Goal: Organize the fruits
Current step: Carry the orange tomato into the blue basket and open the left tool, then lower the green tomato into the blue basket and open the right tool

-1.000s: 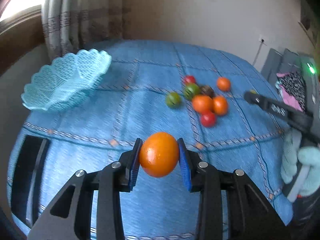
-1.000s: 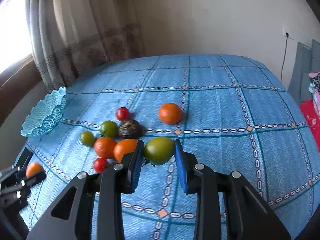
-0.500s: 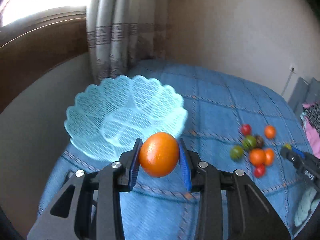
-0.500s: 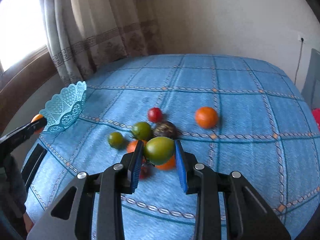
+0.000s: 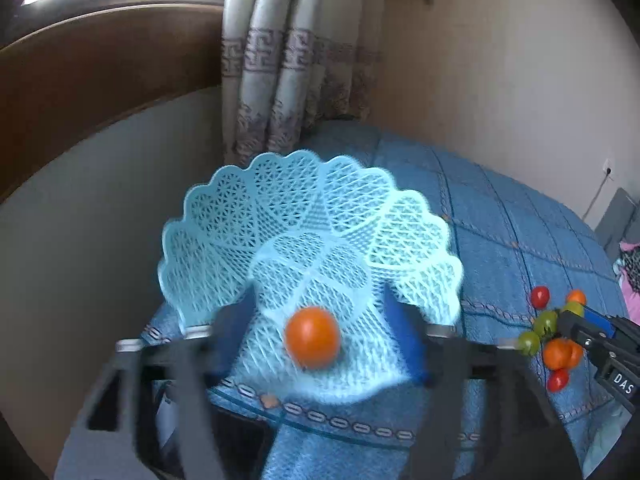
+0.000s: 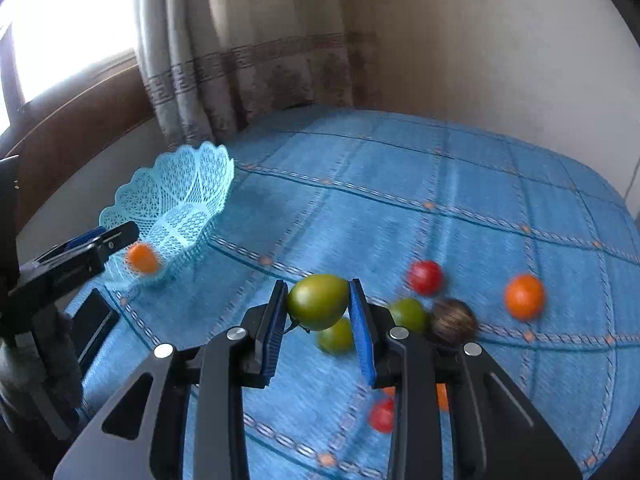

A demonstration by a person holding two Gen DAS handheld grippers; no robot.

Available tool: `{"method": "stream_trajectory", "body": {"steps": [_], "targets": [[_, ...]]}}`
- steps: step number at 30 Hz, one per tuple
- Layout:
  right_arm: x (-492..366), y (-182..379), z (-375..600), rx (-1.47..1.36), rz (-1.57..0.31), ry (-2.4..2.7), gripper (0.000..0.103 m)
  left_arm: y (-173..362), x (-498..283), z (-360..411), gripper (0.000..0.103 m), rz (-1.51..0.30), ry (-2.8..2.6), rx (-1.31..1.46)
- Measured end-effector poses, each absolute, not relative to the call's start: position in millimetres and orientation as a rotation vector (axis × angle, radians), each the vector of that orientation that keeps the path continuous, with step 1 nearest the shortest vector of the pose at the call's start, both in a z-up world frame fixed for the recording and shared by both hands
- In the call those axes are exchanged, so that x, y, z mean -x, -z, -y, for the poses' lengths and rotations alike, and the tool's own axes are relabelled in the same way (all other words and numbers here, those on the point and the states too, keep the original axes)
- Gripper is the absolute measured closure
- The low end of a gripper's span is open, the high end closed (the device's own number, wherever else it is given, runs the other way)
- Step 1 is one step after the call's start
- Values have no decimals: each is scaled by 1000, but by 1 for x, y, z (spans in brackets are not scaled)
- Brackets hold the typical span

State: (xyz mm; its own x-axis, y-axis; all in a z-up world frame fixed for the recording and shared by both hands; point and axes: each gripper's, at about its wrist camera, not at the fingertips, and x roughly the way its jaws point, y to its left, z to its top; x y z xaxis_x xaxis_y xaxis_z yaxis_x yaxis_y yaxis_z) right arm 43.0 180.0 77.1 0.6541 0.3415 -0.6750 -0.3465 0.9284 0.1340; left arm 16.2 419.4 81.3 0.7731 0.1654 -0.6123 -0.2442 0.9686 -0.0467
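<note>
Blue-quilted bed (image 6: pixel 400 208) under you: your orange fruit (image 5: pixel 313 337) sits loose in the mesh basket (image 5: pixel 280 200), left hand-held gripper (image 5: pixel 320 336) spread apart. Right hand-held gripper (image 6: pixel 318 312) clamps the green fruit (image 6: pixel 318 306); the light basket near the bed's edge could tip.

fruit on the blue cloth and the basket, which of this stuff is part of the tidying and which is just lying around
Part of the job:
mesh basket
orange fruit dropped in it
green fruit between the right gripper fingers
loose fruits on the cloth
left gripper, open

Just lying about:
curtain
dark flat object by the basket
</note>
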Motion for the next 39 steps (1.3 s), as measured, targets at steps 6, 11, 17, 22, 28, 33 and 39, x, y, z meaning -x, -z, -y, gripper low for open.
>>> {"method": "stream_trajectory", "body": {"steps": [6,11,17,22,28,33,39], "targets": [[-55,-86,-218,4,-744,-454,72,-96,-9,-415,3,-582,-274,39],[-63,-89,-245,11,-737,-495,72,-106,-9,-431,3,-569,-337,70],[-74,-92,-273,11,-735,-551,71,-118,-2,-444,3,-532,-429,75],[-77,-94,-292,15,-721,-599,71,-121,-1,-453,3,-535,-451,109],[-78,-95,-296,-3,-686,-588,37,-120,-1,-458,3,-551,-478,145],[-77,-91,-284,-46,-701,-556,26,-121,3,-453,3,-536,-484,131],[-67,-90,-264,-82,-670,-512,12,-118,6,-442,3,-523,-464,107]]}}
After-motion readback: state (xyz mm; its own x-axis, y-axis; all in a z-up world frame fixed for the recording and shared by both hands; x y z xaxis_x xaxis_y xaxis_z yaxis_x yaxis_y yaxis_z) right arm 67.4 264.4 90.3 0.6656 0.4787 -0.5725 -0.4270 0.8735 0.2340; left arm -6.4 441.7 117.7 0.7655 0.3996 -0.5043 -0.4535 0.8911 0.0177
